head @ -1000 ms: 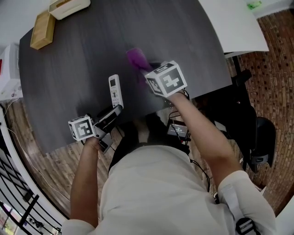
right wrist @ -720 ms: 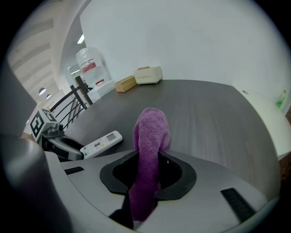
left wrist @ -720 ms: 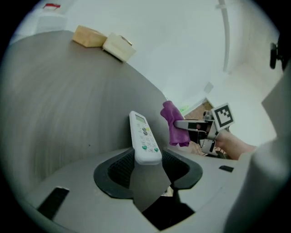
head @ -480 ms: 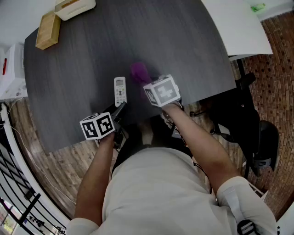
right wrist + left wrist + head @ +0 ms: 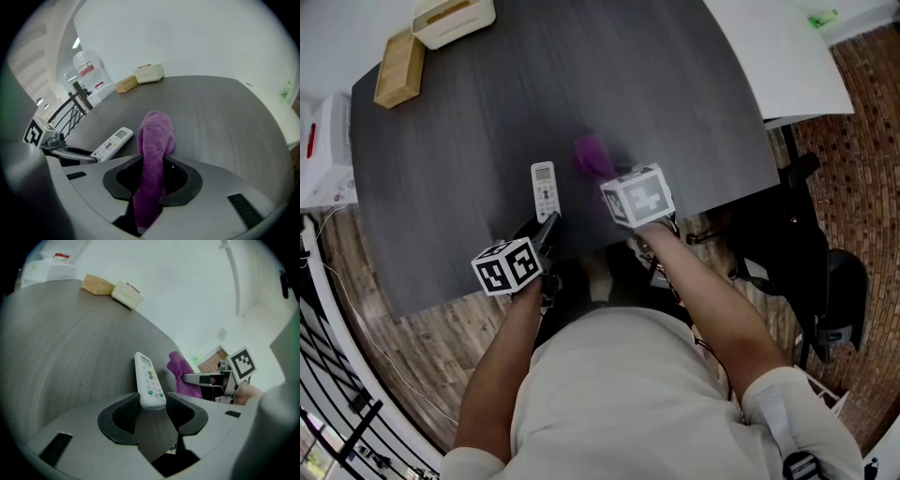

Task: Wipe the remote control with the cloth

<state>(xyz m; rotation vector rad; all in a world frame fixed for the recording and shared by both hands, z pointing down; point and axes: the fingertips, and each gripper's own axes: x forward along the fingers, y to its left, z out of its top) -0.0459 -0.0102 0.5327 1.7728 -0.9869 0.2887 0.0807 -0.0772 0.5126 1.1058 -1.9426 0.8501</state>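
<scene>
The one white plastic remote control [image 5: 544, 190] lies flat on the dark grey wood-grain table [image 5: 675, 84], buttons up, lengthwise away from the person and close to the table's near edge. Its near end sits between the jaws of the left gripper [image 5: 546, 225], whose pads press against its two long sides. Just beside the remote control, on its right, is the single purple terry cloth [image 5: 592, 157]. It is pinched in the closed jaws of the right gripper [image 5: 605, 173], and its free end bulges out ahead of them, above the tabletop. Whether the cloth touches the remote control cannot be told.

The two grippers are near each other at the near edge, each with one marker cube. Beyond the remote control and cloth a wide stretch of tabletop runs open to the far edge and to both sides. Two things stand at the far left corner, well apart from the work: one light wooden block [image 5: 398, 67] and one cream rectangular box [image 5: 453, 19], just beside each other. A white tabletop [image 5: 787, 56] adjoins on the far right.
</scene>
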